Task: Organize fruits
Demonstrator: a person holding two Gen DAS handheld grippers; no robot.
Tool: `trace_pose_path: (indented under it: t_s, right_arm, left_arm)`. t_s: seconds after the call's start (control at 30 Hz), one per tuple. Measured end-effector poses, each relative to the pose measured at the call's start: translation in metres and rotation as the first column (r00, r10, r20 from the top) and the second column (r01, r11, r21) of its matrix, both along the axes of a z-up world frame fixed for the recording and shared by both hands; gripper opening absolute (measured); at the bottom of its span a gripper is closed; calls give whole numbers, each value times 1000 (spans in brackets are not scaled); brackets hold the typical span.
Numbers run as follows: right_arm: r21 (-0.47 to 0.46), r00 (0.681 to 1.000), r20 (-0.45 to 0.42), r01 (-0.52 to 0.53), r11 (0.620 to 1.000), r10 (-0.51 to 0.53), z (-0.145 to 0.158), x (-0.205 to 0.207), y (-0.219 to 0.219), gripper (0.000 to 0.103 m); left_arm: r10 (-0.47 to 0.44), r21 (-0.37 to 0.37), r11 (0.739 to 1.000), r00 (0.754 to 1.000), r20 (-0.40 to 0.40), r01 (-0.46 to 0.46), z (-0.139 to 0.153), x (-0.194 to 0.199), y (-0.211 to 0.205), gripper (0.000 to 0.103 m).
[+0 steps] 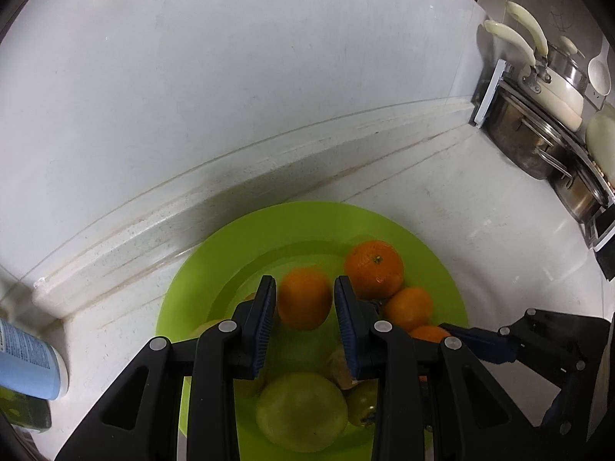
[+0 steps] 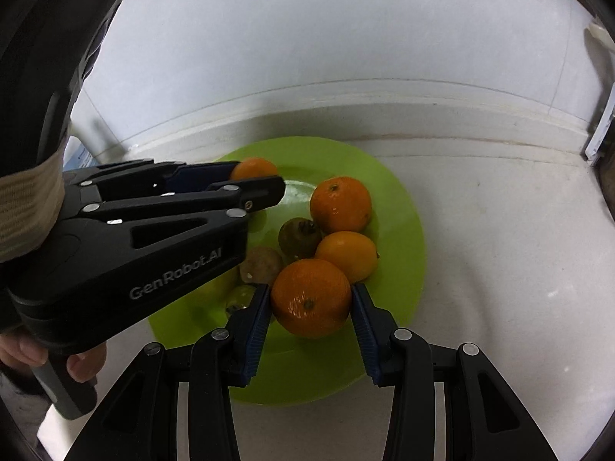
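Both grippers, left gripper (image 1: 305, 299) and right gripper (image 2: 309, 299), each have fingers around a round orange fruit (maybe not squeezing yet) over the flat green plastic plate (image 2: 399, 207), to sort them.

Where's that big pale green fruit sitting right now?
In the left wrist view, the pale green fruit lies at the near edge of the green plate, below the left gripper.

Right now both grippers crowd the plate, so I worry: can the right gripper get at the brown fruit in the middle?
Probably not directly: an orange sits between the right gripper, blocking the brown fruit.
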State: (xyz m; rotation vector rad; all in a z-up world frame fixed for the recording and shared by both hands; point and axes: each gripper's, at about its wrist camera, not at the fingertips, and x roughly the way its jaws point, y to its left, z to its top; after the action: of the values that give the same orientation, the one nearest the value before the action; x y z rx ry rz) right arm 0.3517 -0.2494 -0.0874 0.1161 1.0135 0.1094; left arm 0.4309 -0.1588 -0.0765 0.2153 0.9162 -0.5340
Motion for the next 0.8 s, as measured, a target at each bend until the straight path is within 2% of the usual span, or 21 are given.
trace_pose_path:
  t_s: [0.13,0.3,0.37,0.47,0.67,0.8]
  right_arm:
    - [10,1000,-21,12,1000,-12,-5,1,-3,43]
    - [7,1000,-6,0,1000,0,-3,-1,-2,44]
    - [-1,1000,6,-2,1000,2,1,-3,-1,52]
    - [-10,1000,26,1,1000,0,4,-5,-1,52]
    - [-12,999,47,14,1000,-13,7,-13,2,53]
    - [-3,997,68,24,1000,-23,14,-29,3,59]
  left_arm:
    - [9,2,1000,1000,12,-9,3,0,3,36]
    - [39,1,999,999,33,-39,10,-5,13,42]
    - [58,-8,998,997,49,-57,15,-9,18,45]
    - [87,-11,996,992,95,-86,25,-18,27,49]
    - [190,-15,982,965,182,-190,44,-46,55,62]
    - [241,-34,970,948,208,-239,52,-75,73,68]
